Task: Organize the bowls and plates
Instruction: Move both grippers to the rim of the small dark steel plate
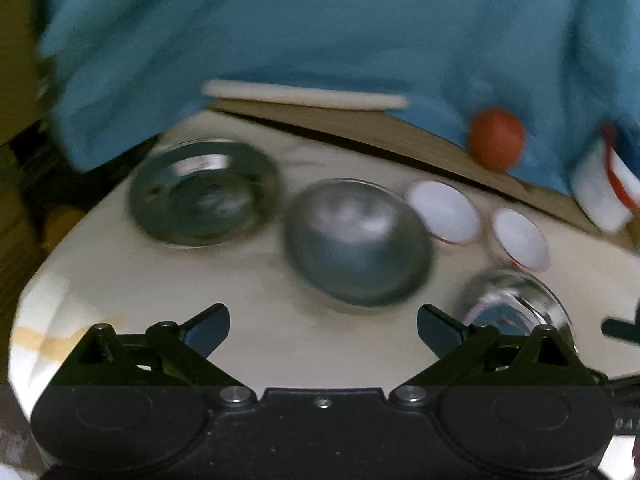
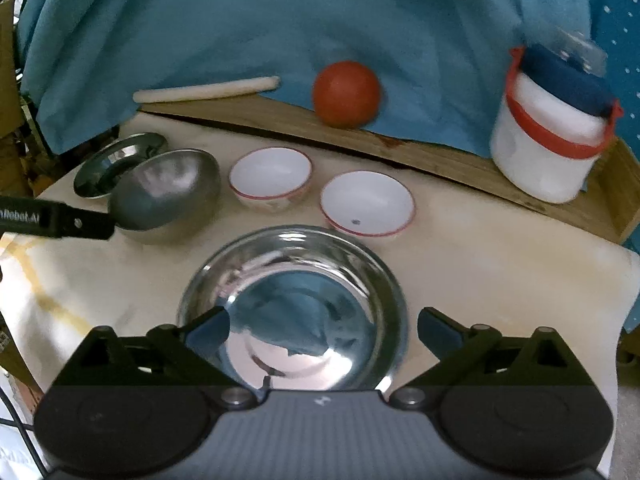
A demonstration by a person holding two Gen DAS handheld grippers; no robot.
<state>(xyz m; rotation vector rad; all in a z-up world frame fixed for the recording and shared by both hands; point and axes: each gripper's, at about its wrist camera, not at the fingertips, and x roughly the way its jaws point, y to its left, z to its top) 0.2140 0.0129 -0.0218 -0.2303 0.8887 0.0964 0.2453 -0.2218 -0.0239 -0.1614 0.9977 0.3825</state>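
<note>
Both sets of jaws are seen spread wide, with nothing held between them. Ahead of the left gripper (image 1: 323, 330), an overturned steel bowl (image 1: 358, 242) is seen on the cream-covered table (image 1: 256, 300), with a steel plate (image 1: 205, 192) just beside it on the left. The right gripper (image 2: 323, 330) is held over a shiny steel bowl (image 2: 294, 308), whose near rim lies between the parted jaws. Beyond it, two white bowls with red rims (image 2: 270, 176) (image 2: 367, 204) are set side by side. An orange ball (image 2: 346, 94), a rolling pin (image 2: 206, 89) and a white tub (image 2: 550, 140) are placed on the wooden board (image 2: 420, 152) behind.
</note>
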